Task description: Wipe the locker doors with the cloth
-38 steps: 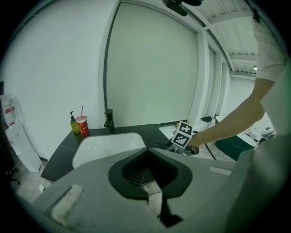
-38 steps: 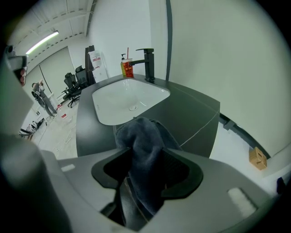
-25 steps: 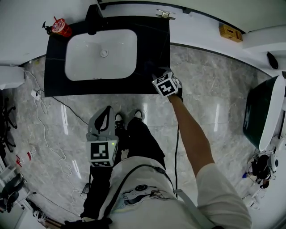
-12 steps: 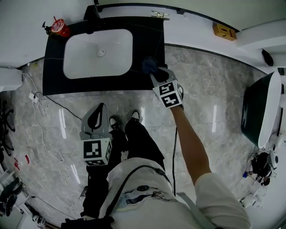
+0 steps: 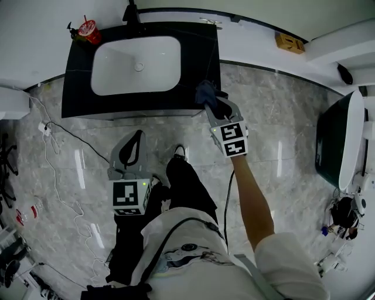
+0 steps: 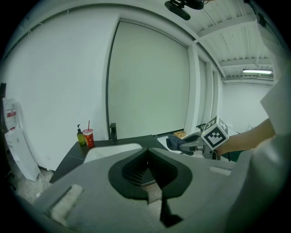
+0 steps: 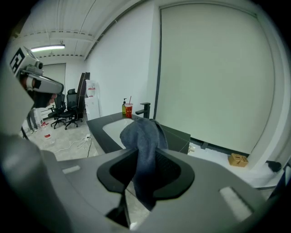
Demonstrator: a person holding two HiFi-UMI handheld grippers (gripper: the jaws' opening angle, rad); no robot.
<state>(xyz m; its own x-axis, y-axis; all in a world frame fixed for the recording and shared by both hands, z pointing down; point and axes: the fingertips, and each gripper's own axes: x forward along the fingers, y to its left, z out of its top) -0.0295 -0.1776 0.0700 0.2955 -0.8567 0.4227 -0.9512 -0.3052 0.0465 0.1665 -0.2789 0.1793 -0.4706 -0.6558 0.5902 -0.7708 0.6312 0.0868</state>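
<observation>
My right gripper (image 5: 215,105) is matt grey plastic; the cloth (image 7: 143,134) in it looks soft, fuzzy. The floor (image 5: 281,135) is glossy stone.

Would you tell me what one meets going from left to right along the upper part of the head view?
red cup → white basin → grey-blue cloth → small brown box

Two grippers are showing, the left gripper (image 5: 136,138) at eight o'clock and the right gripper (image 5: 215,104) at two, while one cloth (image 5: 205,92), one table (image 5: 199,64), one sink (image 5: 117,73), one faucet (image 5: 131,12), one red cup (image 5: 89,30), one pump bottle (image 6: 80,136) and one brown box (image 5: 290,42) are appearing from eleven round to two o'clock.
</observation>
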